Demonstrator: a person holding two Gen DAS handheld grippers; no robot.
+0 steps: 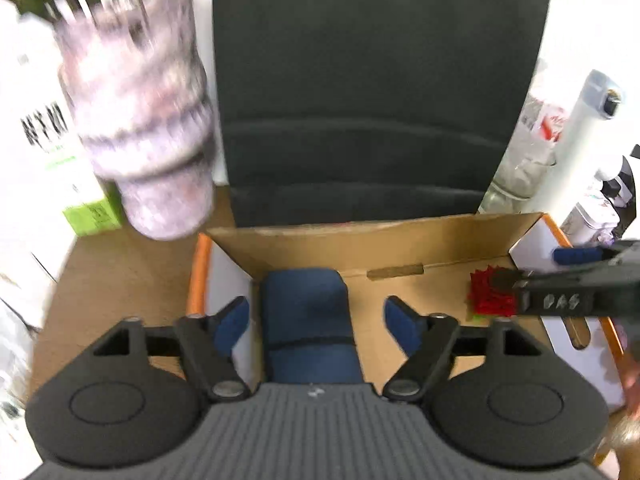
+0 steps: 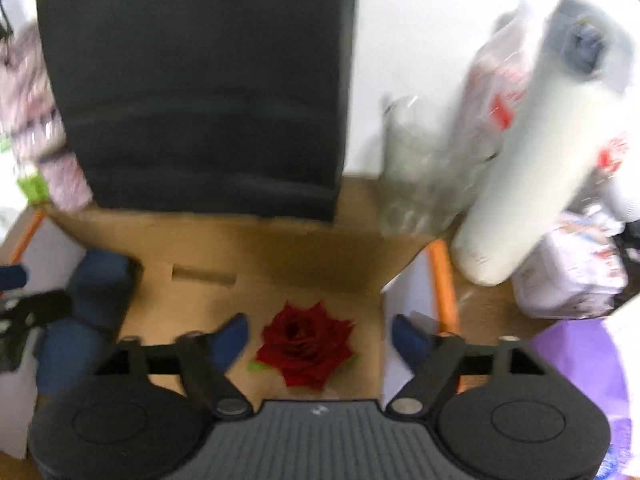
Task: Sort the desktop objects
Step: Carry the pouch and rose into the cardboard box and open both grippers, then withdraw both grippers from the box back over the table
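Observation:
An open cardboard box (image 1: 400, 248) with white flaps and orange edges lies on the brown desk. A dark blue soft case (image 1: 308, 344) rests at its left end, and a red rose head (image 2: 308, 348) lies on the box floor further right. My left gripper (image 1: 316, 308) hangs open over the blue case, its blue pads clear of it on both sides. Over the rose, my right gripper (image 2: 318, 322) is also open, with the flower between its fingers and untouched. The blue case (image 2: 96, 288) shows again at the left of the right wrist view.
A large black upright panel (image 1: 380, 100) stands behind the box. Left of it are a speckled pink holder with sticks (image 1: 140, 120) and a white and green carton (image 1: 48, 140). To the right stand a clear glass (image 2: 416, 184), a white bottle (image 2: 540, 140) and wrapped packs (image 2: 572, 272).

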